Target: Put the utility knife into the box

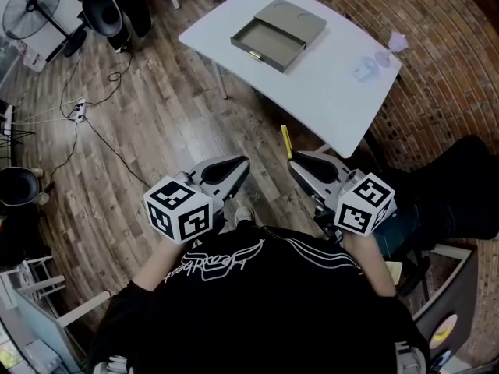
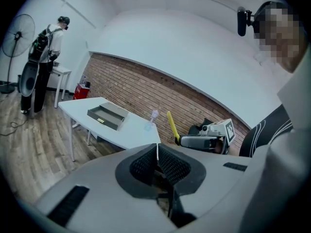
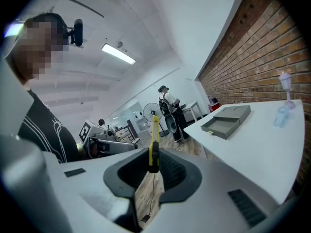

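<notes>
Both grippers are held close to the body, above the wooden floor (image 1: 156, 123) and well apart from the white table (image 1: 327, 92).

The right gripper (image 3: 153, 166) is seen with its jaws narrowly apart and pressed on the knife (image 3: 154, 140). The knife's dark end is clamped between the pads. Its yellow body is seen projecting past the jaw tips, pointing toward the table in the head view.

The left gripper (image 2: 157, 153) is seen with its jaws brought together at the tips. Nothing is held between them. It is held just beside the right gripper, at about the same height.

The grey box (image 1: 277, 31) is seen lying flat on the table, toward its far end. Its drawer is pulled out, and the drawer's inside looks bare. The knife is thus held in the air on the near side of the table, well apart from the box.

Some small clear items (image 1: 378, 61) are seen near the table edge by the brick wall (image 1: 452, 68). A fan (image 1: 33, 6) is seen standing across the room. Another person (image 2: 46, 47) is seen standing at a second table in the background.
</notes>
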`<control>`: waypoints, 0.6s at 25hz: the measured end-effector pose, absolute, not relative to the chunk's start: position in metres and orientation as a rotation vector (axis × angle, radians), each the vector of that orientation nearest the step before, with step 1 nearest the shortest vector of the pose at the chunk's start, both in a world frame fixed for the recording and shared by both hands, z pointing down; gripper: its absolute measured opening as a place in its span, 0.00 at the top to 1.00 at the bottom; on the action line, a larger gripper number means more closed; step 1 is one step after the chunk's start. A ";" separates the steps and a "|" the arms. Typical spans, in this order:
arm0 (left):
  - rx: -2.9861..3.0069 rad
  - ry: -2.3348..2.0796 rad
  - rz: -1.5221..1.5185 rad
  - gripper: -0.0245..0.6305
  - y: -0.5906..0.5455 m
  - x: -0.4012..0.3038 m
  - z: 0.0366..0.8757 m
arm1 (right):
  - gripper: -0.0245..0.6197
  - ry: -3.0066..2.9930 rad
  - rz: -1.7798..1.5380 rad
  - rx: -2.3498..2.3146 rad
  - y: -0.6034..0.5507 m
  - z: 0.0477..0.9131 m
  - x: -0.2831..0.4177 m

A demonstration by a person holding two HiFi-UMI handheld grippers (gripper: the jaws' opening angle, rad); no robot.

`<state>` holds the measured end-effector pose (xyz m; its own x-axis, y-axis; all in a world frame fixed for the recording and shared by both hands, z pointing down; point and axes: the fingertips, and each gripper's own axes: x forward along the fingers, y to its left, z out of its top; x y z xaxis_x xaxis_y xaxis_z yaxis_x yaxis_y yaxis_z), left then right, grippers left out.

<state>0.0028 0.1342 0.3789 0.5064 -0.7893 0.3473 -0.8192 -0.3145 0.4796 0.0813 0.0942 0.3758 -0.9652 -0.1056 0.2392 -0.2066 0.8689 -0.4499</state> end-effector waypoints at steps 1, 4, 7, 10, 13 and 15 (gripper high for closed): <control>2.135 -1.319 0.066 0.91 0.132 -0.008 0.380 | 0.86 -2.835 0.707 0.236 0.092 0.377 0.073; 2.133 -1.334 0.080 0.91 0.124 -0.030 0.382 | 0.86 -2.844 0.698 0.242 0.086 0.377 0.054; 2.128 -1.331 0.087 0.91 0.117 -0.041 0.384 | 0.86 -2.845 0.714 0.252 0.079 0.379 0.044; 2.124 -1.315 0.068 0.91 0.105 -0.046 0.388 | 0.86 -2.838 0.715 0.259 0.066 0.381 0.037; 2.130 -1.310 0.091 0.91 0.082 -0.050 0.392 | 0.86 -2.845 0.724 0.267 0.043 0.380 0.034; 2.121 -1.313 0.103 0.91 0.062 -0.053 0.396 | 0.86 -2.845 0.745 0.266 0.022 0.381 0.032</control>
<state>-0.0525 0.0615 0.3957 0.4992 -0.7790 0.3793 -0.8286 -0.3012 0.4719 0.0318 0.0216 0.3807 -0.9662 -0.1250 0.2256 -0.2195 0.8578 -0.4647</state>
